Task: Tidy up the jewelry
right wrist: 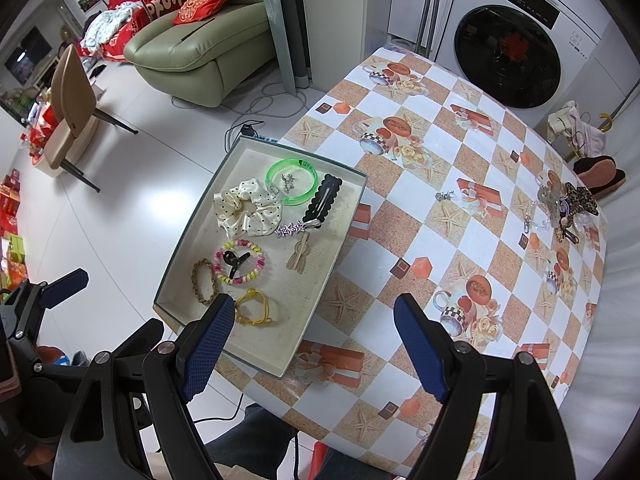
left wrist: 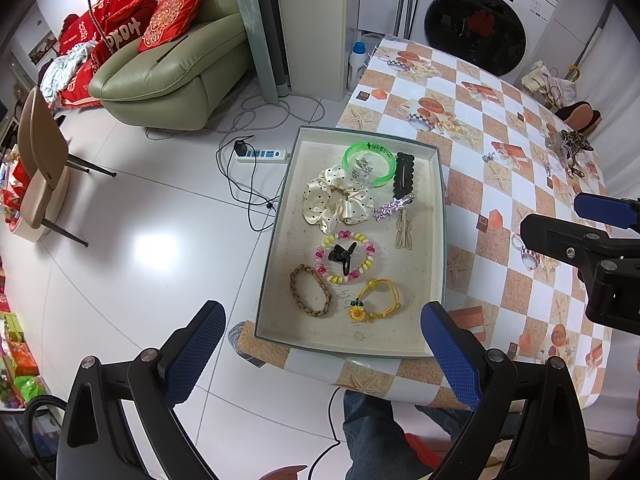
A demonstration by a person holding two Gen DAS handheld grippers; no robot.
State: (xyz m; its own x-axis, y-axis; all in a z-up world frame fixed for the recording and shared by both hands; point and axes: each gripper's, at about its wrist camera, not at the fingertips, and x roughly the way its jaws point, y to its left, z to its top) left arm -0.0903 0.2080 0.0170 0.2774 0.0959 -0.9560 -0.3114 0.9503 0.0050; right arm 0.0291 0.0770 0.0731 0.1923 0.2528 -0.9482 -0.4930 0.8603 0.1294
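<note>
Left wrist view: we hold both grippers, left gripper (left wrist: 320, 340) and right gripper (right wrist: 314, 330), spread apart above the tray (left wrist: 439, 240) of bracelets at frame centre.

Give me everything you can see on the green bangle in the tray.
The green bangle is a translucent, plastic-looking ring, bright neon green, with dark markings on its far rim. It lies flat in the tray, toward the far end. Small silver pieces sit inside it. It overlaps the cream polka-dot scrunchie and lies beside the black snap clip.

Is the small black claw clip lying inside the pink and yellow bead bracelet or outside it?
Inside: the small black claw clip lies within the ring of the pink and yellow bead bracelet.
</note>
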